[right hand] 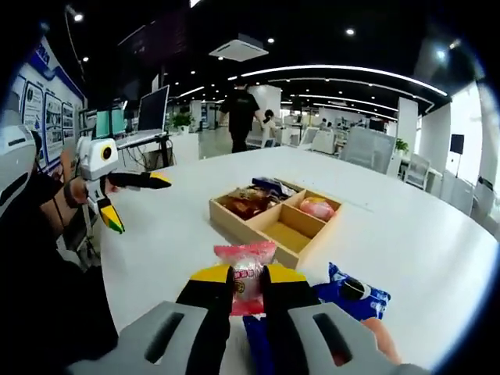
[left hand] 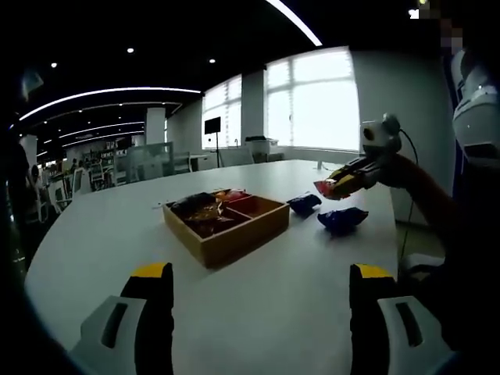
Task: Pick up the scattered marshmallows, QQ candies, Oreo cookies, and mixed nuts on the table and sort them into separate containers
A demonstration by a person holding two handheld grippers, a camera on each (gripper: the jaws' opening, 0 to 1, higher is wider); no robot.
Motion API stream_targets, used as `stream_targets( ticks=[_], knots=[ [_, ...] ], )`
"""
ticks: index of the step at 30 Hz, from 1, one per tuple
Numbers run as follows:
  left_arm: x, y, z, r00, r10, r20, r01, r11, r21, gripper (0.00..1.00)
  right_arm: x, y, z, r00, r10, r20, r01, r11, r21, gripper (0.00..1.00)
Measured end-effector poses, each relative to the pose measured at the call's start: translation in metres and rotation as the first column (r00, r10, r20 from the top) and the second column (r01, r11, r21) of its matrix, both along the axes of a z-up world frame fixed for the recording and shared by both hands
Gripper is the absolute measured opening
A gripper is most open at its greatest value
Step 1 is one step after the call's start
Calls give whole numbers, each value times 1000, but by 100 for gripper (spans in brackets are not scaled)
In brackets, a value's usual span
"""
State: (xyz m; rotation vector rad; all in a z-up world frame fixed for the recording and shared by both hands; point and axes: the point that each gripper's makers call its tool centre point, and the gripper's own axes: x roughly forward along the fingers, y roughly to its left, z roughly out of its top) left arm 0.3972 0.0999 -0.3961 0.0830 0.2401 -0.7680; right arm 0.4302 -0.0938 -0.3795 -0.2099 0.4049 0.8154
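White table: pink packet between right gripper jaws

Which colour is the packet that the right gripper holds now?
Pink and red, clearest in the right gripper view: the packet sits between the jaws.

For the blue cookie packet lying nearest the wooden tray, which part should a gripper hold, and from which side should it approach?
The blue cookie packet lies flat on the white table, just beside the wooden tray. I would probably come from above and pinch a crimped end on the side away from the tray, where the jaws have room. The flat film offers little else to grasp.
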Motion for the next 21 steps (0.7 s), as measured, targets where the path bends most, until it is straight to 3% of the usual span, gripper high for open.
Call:
stream_targets(
  ticks=[21],
  knots=[
    [-3, -2, 3, 1000, 3, 12, -3, 1000, -8, 97, 74, 32, 25, 999, 3, 45, -3, 1000, -20, 11]
  ],
)
